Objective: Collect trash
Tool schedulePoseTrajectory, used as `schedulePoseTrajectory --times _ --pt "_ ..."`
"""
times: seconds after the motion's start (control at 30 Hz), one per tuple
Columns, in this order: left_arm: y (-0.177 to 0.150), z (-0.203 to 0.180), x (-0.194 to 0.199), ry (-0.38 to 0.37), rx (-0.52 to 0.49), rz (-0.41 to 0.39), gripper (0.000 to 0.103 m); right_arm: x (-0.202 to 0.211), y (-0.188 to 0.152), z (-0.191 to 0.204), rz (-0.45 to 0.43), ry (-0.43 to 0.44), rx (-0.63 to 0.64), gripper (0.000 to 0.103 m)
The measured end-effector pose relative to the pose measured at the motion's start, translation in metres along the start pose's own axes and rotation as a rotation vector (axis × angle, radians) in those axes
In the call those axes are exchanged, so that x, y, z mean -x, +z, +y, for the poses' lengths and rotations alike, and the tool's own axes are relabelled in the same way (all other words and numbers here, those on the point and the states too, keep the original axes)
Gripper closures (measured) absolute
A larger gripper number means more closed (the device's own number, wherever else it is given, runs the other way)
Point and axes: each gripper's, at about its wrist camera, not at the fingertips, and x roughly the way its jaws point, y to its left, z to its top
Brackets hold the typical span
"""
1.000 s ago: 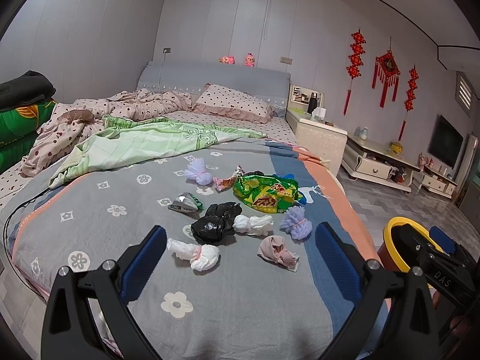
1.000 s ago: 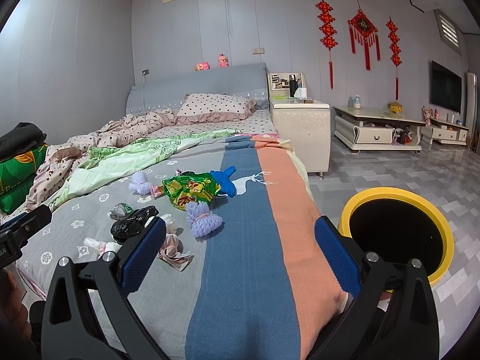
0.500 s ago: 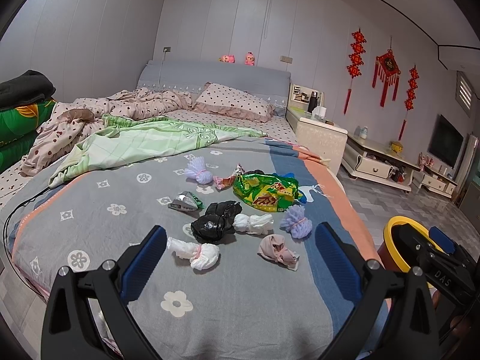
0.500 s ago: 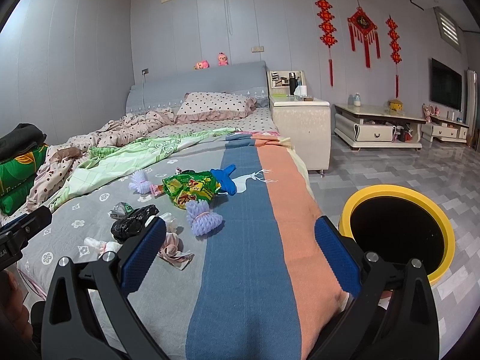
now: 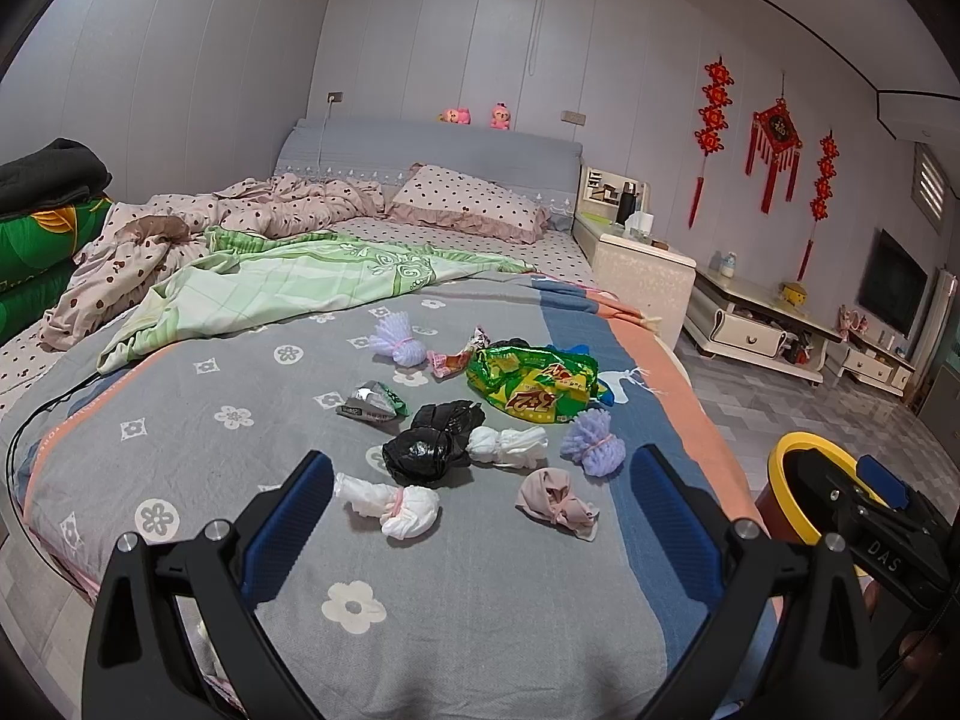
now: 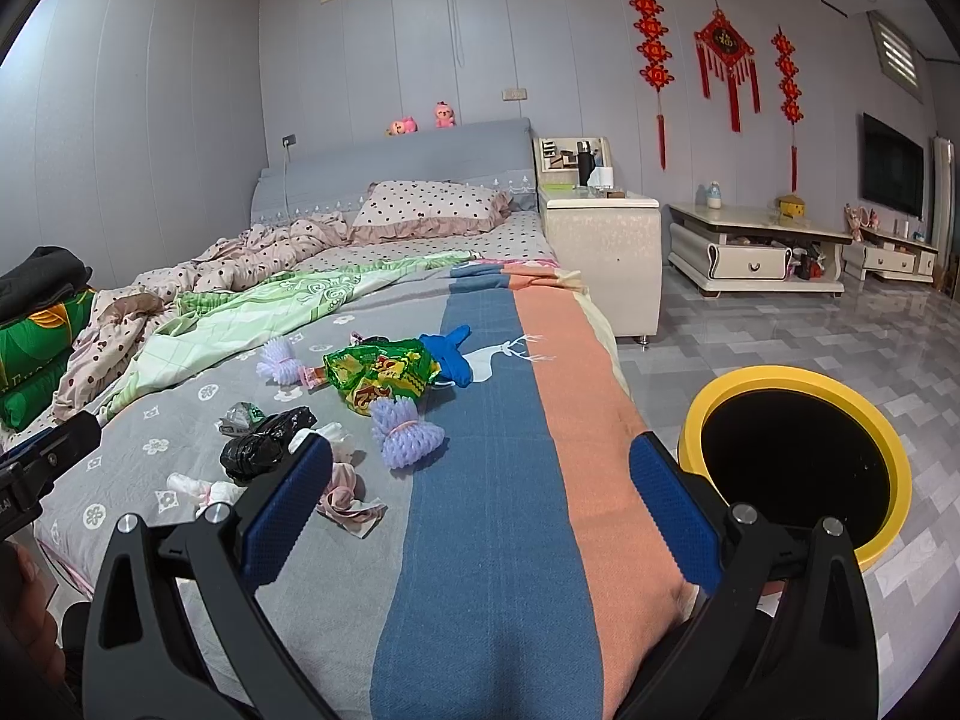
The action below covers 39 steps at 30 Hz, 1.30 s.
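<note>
Hovering over the bed's grey blanket [image 5: 180, 420], the left gripper [image 5: 480, 516] is gaping empty, trash lying just ahead: a white wad [image 5: 390, 504], black bag [image 5: 426, 450], green snack bag [image 5: 534, 384].

Spreading wide and empty, the right gripper [image 6: 480, 498] is facing the striped blanket, the yellow-rimmed bin [image 6: 798, 456] standing beside the bed.

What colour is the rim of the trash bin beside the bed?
Yellow, with a black inside: the trash bin shows best in the right wrist view.
</note>
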Motion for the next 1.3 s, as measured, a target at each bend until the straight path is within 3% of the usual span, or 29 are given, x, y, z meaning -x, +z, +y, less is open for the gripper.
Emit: schedulePoseTrajectory --times 0.37,0.63,0.87,1.1,1.3 --pt "0.001 0.0 0.0 0.001 -0.002 0.001 0.007 0.001 -0.005 -0.002 0.013 0.002 -0.008 0.008" --pt "-0.014 0.005 -0.012 0.027 -0.003 0.02 0.007 -0.015 0.0 -0.005 0.059 0.006 -0.021 0.008" --pt "-0.008 0.015 -0.022 0.047 -0.005 0.055 0.007 -0.036 0.007 -0.008 0.085 0.016 0.007 0.008" --pt "-0.006 0.031 -0.046 0.062 -0.007 0.136 0.007 -0.07 0.013 -0.007 0.135 0.034 0.04 0.008" --pt "-0.01 0.044 -0.075 0.063 -0.013 0.231 0.007 -0.11 0.017 0.0 0.219 0.108 0.078 0.008"
